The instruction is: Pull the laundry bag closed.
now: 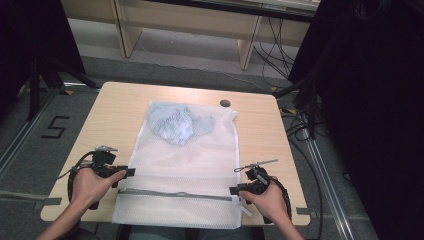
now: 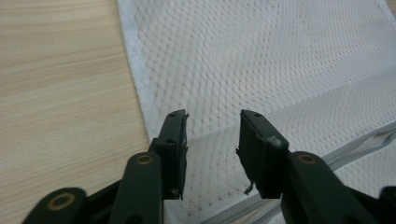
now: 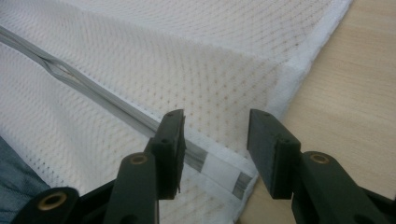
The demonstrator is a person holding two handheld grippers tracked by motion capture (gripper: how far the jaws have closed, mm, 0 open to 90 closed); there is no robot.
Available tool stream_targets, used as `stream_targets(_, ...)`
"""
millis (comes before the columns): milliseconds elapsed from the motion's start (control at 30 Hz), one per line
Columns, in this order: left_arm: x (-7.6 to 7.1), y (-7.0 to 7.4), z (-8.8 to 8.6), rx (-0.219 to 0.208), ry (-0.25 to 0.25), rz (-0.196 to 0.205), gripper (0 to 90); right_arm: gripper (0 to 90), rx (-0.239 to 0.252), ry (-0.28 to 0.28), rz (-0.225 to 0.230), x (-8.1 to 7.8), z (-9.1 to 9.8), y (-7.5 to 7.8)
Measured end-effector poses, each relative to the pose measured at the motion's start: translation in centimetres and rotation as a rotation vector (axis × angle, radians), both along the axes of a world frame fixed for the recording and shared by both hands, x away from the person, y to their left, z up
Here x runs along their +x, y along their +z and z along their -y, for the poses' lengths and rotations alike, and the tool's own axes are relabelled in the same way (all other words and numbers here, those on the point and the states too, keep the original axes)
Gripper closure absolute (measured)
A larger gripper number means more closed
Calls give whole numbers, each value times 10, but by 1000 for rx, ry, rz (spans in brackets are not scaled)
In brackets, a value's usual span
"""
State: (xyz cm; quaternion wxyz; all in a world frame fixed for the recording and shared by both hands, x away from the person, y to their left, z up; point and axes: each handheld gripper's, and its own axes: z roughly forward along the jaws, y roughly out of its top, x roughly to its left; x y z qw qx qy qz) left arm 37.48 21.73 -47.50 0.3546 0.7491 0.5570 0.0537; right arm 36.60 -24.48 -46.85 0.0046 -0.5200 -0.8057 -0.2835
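Note:
A white mesh laundry bag (image 1: 185,165) lies flat on the wooden table (image 1: 110,115), its near end hanging over the front edge. A light blue garment (image 1: 176,124) shows through the mesh at the far end. A grey zipper (image 1: 175,194) runs across the bag near the front. My left gripper (image 1: 131,172) is open at the bag's left edge, jaws over the mesh (image 2: 261,70). My right gripper (image 1: 233,190) is open at the right edge, jaws astride the zipper's end (image 3: 219,170). Nothing is held between either pair of jaws.
A round cable hole (image 1: 225,103) sits in the table near the back right. Black stands and cables (image 1: 300,125) crowd the floor to the right. A wooden bench (image 1: 240,30) stands beyond the table. Bare tabletop lies on both sides of the bag.

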Motion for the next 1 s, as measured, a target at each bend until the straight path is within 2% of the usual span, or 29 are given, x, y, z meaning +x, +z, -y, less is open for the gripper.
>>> stream_targets(100,0,1,-2,18,0,-14,742,573,19,2,-9,-1,-4,3)
stream_targets(133,1,1,-3,43,-1,-23,774,577,22,1,-10,-1,-6,5)
stream_targets(167,1,1,-3,43,-1,-23,806,582,29,0,-6,-1,-9,7)
stream_targets(233,0,1,-4,73,-9,-45,853,608,40,25,16,0,-15,12)
stream_targets(267,0,1,-4,73,-9,-45,869,608,40,25,16,0,-15,12)
stream_targets(333,0,0,-1,98,-28,-63,893,657,75,59,21,0,-30,20)
stream_targets(367,0,0,-1,98,-28,-63,895,657,75,59,21,0,-30,20)
stream_targets(433,1,0,0,121,-29,-81,897,693,74,88,11,2,-47,23)
stream_targets(533,1,-2,0,108,-17,-87,897,713,86,116,10,3,-58,24)
stream_targets(600,0,-4,-1,114,-12,-116,898,719,104,133,13,5,-73,27)
stream_targets(667,2,-4,-2,130,-34,-122,898,718,101,142,17,7,-82,28)
stream_targets(700,2,-4,-2,130,-34,-122,898,718,101,142,17,7,-82,28)
stream_targets(733,1,-5,0,129,-26,-138,898,715,117,141,7,7,-92,28)
stream_targets(800,1,-5,-1,137,-42,-143,898,715,115,161,13,9,-96,27)
stream_targets(833,0,-6,2,139,-28,-160,898,717,107,172,12,10,-104,25)
stream_targets(867,0,-6,2,139,-28,-160,898,717,107,172,12,10,-104,25)
stream_targets(900,-1,-6,3,155,-13,-166,898,718,112,186,7,10,-113,23)
stream_targets(1000,-1,-6,3,152,-4,-179,898,715,113,202,-6,10,-125,21)
